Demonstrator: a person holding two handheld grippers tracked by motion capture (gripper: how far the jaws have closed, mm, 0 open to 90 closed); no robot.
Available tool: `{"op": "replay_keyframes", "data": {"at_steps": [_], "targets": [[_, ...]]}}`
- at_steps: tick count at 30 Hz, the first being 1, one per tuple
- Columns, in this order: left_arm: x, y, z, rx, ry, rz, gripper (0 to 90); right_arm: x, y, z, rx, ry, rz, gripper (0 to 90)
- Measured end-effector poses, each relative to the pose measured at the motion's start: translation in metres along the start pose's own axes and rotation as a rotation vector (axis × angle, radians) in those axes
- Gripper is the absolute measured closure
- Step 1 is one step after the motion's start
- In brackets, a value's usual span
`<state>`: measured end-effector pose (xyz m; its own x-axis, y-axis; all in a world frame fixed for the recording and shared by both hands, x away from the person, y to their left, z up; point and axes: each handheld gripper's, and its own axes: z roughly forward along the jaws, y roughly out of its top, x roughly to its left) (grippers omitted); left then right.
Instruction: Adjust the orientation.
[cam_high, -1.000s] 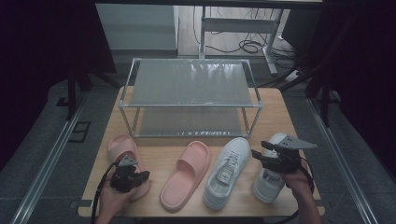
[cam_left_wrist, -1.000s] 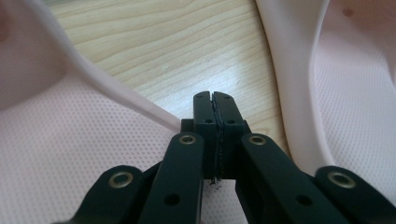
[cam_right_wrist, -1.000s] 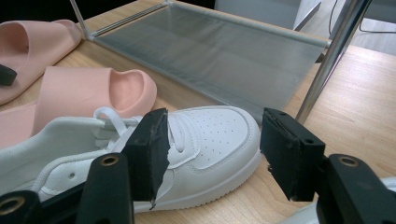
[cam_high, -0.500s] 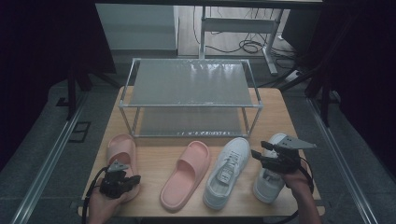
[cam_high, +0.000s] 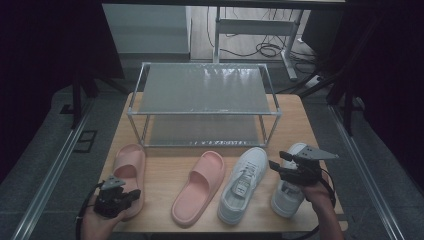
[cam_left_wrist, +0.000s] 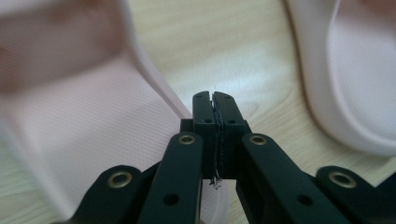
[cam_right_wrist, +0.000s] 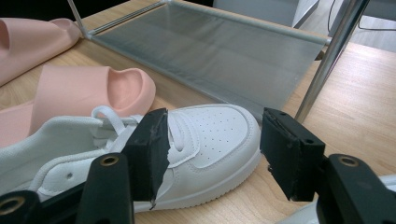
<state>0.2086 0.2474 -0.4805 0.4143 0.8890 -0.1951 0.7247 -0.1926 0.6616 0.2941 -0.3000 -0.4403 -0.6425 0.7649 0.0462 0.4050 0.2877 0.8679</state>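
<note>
Two pink slippers and two white sneakers lie in a row on the wooden table (cam_high: 165, 165). My left gripper (cam_high: 125, 195) is shut with nothing between its jaws, hovering at the heel of the left pink slipper (cam_high: 127, 165). In the left gripper view its closed tips (cam_left_wrist: 215, 100) sit over the edge of that slipper (cam_left_wrist: 70, 121), with the second slipper (cam_left_wrist: 355, 84) off to the right. My right gripper (cam_high: 279, 161) is open above the right sneaker (cam_high: 287, 197). In the right gripper view the left sneaker (cam_right_wrist: 210, 135) lies beyond the open gripper (cam_right_wrist: 212, 140), untouched.
A two-tier metal shoe rack (cam_high: 205, 90) stands at the back of the table, its lower shelf (cam_right_wrist: 210, 51) just behind the shoes. The middle pink slipper (cam_high: 200, 185) and left sneaker (cam_high: 242, 185) lie between my hands. The table's near edge runs close to both hands.
My left gripper has drawn back along the left slipper toward its heel and the table's near edge, staying shut. The right gripper has kept still.
</note>
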Motion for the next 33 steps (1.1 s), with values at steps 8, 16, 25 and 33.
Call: {"op": "replay_keyframes", "data": {"at_steps": [8, 16, 25, 33], "targets": [[0.042, 0.027, -0.027, -0.105, 0.036, -0.055, 89.6, 0.001, 0.000, 0.001, 0.001, 0.001, -0.001, 42.4], [0.081, 0.043, -0.004, -0.090, 0.072, -0.103, 90.0, 0.000, 0.000, 0.000, -0.001, -0.002, 0.001, 42.5], [0.114, 0.045, 0.018, -0.050, 0.114, -0.137, 90.0, 0.000, -0.001, 0.001, 0.000, -0.002, 0.002, 42.4], [0.136, 0.042, 0.036, -0.009, 0.135, -0.163, 90.0, -0.001, -0.001, 0.003, 0.009, -0.002, 0.001, 42.5]]}}
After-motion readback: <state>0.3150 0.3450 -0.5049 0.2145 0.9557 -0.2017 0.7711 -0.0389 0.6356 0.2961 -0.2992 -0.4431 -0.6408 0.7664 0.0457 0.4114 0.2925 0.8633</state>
